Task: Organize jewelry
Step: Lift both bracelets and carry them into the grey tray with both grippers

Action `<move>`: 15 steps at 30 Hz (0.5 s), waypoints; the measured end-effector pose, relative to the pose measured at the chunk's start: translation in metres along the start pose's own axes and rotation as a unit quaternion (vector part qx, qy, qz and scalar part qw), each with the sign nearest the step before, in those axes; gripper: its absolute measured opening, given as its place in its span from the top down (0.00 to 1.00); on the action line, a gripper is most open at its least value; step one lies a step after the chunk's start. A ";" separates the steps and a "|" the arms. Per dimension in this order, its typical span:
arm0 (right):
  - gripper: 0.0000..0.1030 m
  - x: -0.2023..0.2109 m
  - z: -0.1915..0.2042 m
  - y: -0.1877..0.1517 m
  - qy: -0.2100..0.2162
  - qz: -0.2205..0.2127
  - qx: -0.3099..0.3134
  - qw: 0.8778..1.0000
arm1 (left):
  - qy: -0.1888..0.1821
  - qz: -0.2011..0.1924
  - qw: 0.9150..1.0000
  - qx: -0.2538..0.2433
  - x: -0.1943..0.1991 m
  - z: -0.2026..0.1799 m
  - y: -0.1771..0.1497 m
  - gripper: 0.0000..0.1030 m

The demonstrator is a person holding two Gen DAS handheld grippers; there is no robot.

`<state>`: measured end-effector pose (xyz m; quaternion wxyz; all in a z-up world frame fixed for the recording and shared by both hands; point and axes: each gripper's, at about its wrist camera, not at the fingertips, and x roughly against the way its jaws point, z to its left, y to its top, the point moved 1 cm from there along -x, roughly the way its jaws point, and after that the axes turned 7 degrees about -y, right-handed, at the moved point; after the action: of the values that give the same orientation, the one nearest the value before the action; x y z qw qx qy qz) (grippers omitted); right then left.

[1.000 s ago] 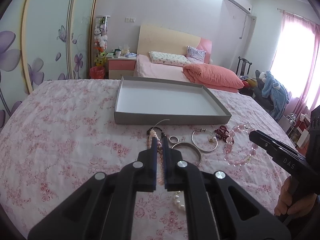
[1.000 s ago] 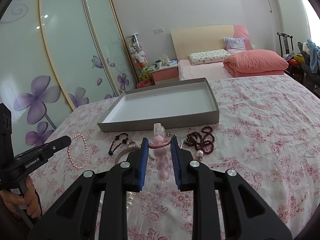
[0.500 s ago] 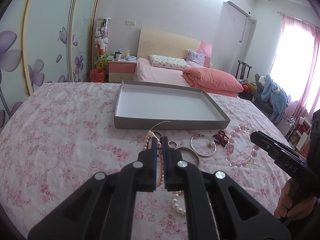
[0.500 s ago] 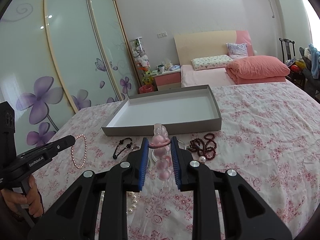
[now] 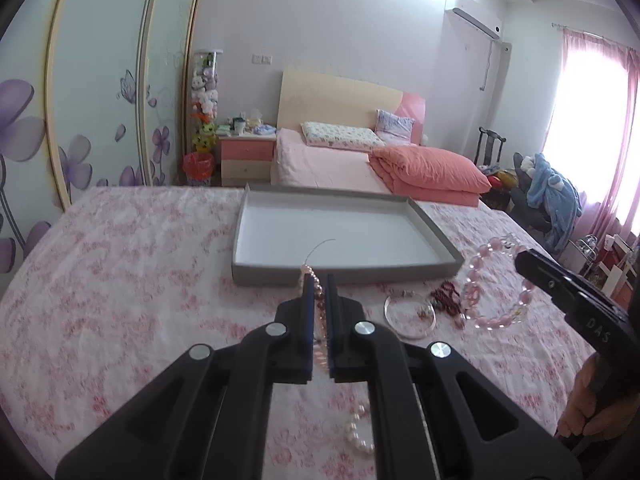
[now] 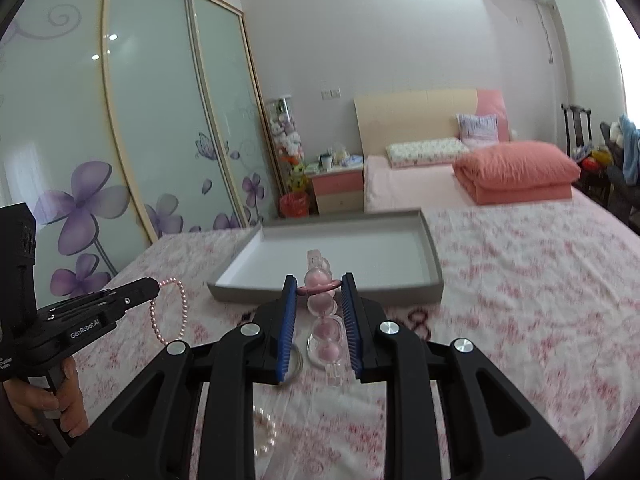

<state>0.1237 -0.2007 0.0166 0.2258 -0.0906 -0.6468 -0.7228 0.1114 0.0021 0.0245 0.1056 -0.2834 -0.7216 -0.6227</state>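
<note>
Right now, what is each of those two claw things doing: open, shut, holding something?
Left gripper: shut on a small pink bead bracelet.
Right gripper: shut on a large pink bead bracelet.

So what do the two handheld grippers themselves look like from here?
Both are matte black plastic, each with two angular fingers, silver round bolts and ribbed blue pads. The left gripper has white "GenRobot.AI" lettering on its side in the right wrist view; the right gripper shows "DAS" in the left wrist view. Each has a pistol-style handle. No sleeves or cables visible.
</note>
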 end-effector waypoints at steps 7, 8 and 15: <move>0.77 -0.006 0.007 0.032 -0.014 -0.053 0.023 0.998 | -0.001 -0.032 0.999 -0.005 -0.012 -0.002 0.035 0.94; 0.77 -0.009 0.007 0.035 -0.016 -0.056 0.024 0.998 | -0.002 -0.036 0.999 -0.008 -0.014 -0.004 0.039 0.94; 0.77 -0.040 0.005 0.055 -0.036 -0.069 0.030 0.997 | -0.003 -0.055 0.998 -0.017 -0.041 -0.003 0.067 0.94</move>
<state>0.1829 -0.1906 0.0496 0.1550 -0.0648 -0.6805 -0.7132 0.1804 -0.0081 0.0611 0.0639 -0.2472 -0.7254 -0.6392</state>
